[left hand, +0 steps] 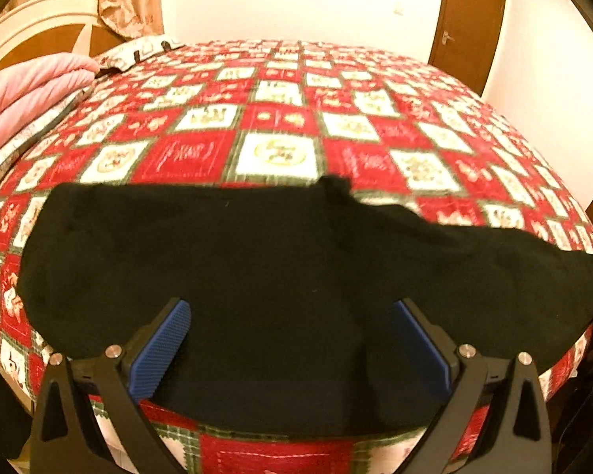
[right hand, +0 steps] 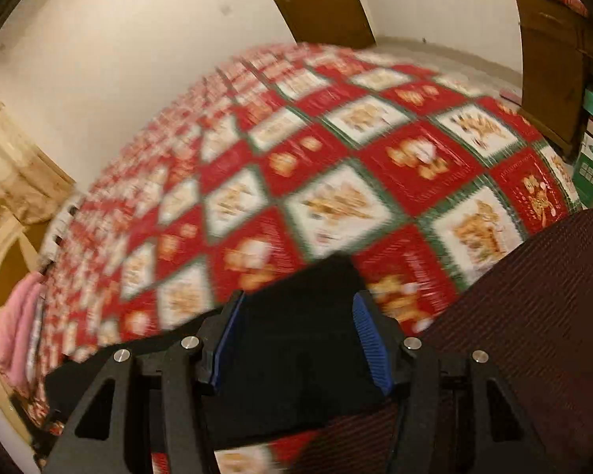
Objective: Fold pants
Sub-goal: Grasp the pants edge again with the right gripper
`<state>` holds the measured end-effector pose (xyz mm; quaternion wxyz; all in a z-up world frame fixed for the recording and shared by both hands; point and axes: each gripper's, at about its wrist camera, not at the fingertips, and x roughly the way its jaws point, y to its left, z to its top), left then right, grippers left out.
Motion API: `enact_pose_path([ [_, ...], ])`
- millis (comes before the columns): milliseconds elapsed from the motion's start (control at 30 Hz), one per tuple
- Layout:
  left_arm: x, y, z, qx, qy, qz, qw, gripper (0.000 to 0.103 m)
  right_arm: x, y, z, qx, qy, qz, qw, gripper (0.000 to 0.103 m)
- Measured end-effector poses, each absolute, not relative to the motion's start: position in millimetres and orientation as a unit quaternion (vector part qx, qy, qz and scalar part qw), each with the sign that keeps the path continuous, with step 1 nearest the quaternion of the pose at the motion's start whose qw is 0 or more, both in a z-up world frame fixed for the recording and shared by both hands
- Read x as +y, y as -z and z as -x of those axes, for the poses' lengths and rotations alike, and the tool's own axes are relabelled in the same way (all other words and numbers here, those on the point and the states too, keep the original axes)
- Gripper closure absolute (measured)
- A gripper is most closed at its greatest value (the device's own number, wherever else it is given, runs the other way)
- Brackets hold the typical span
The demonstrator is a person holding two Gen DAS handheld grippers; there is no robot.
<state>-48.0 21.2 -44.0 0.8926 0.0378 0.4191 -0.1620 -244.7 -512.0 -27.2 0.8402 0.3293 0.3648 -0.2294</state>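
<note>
Across lower frame of left wrist view: one pair of black fabric pants (left hand: 257, 260) spread flat on red-and-white patchwork quilt (left hand: 276, 118). Two tongs: left gripper (left hand: 292, 316) open above pants; right gripper (right hand: 296, 316) half-spread, dark cloth between, grip unclear.

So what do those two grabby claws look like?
Both look alike. The left gripper has two black angular metal fingers with triangle cut-outs and round silver bolts, and ridged blue pads on the inner faces. The right gripper has the same black fingers, silver bolts and blue pads. No cables or sleeves show.
</note>
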Motion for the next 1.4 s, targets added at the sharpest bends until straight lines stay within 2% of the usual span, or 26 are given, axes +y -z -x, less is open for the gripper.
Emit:
enact_pose_path([
  [167, 9, 37, 55, 0.411, 0.154, -0.067, 0.896, 0.0, -534, 69, 220, 0.426, 0.208, -0.327, 0.818, 0.046],
  [233, 8, 36, 55, 0.411, 0.152, -0.07, 0.896, 0.0, -525, 70, 210, 0.447, 0.218, -0.252, 0.83, 0.046],
  [367, 7, 37, 53, 0.417, 0.149, -0.067, 0.894, 0.0, -520, 75, 206, 0.47, 0.213, -0.227, 0.826, 0.047],
  [467, 8, 40, 50, 0.426, 0.149, -0.059, 0.891, 0.0, -519, 75, 212, 0.477, 0.2, -0.233, 0.824, 0.061],
  [533, 8, 42, 49, 0.431, 0.152, -0.052, 0.888, 0.0, -518, 75, 214, 0.475, 0.19, -0.243, 0.824, 0.081],
  [633, 9, 41, 52, 0.428, 0.158, -0.051, 0.888, 0.0, -508, 70, 215, 0.468, 0.201, -0.253, 0.823, 0.087],
  [833, 17, 38, 51, 0.42, 0.161, -0.045, 0.892, 0.0, -463, 14, 216, 0.413, 0.176, -0.271, 0.852, 0.087],
  [967, 24, 39, 49, 0.423, 0.171, -0.023, 0.89, 0.0, -404, -35, 191, 0.398, 0.109, -0.263, 0.872, 0.087],
  [1067, 27, 41, 51, 0.423, 0.178, -0.016, 0.888, 0.0, -353, -48, 164, 0.403, 0.051, -0.275, 0.872, 0.087],
  [1200, 35, 40, 55, 0.419, 0.185, -0.009, 0.889, 0.0, -279, -40, 124, 0.418, 0.0, -0.254, 0.872, 0.087],
  [1400, 51, 38, 59, 0.411, 0.186, -0.01, 0.893, 0.0, -180, 16, 79, 0.453, 0.011, -0.126, 0.883, 0.087],
])
